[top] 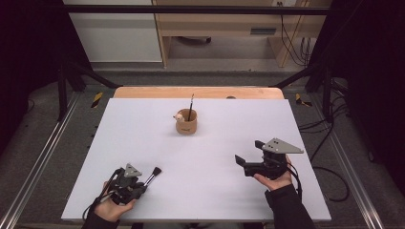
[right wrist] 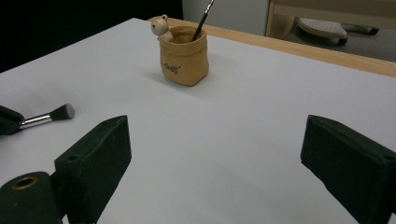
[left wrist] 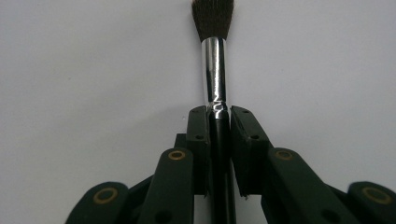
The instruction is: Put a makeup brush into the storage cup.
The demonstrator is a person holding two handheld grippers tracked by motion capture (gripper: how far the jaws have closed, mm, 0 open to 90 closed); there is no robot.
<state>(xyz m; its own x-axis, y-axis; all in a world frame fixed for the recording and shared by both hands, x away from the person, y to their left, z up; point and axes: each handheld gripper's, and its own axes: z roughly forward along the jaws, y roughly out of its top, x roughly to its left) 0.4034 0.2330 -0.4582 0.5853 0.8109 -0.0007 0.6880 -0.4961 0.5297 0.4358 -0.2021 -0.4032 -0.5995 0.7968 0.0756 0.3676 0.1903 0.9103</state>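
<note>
- We have the left gripper (left wrist: 218,116) clamped on the makeup brush (left wrist: 215,70) handle, low over the tabletop (top: 215,157).
- Right gripper (top: 243,164) jaws apart, idle.
- Step: grasp made; next we judge lift, carry to the bear-trimmed holder (top: 186,125).

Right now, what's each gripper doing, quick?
Left gripper: shut on the brush.
Right gripper: open, holding nothing.

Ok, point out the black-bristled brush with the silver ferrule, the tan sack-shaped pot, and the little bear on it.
Black-bristled brush (left wrist: 214,70), left gripper view, silver ferrule.
Tan sack-shaped pot (right wrist: 183,63), right gripper view, front wall.
Little bear (right wrist: 161,26), right gripper view, head.
</note>
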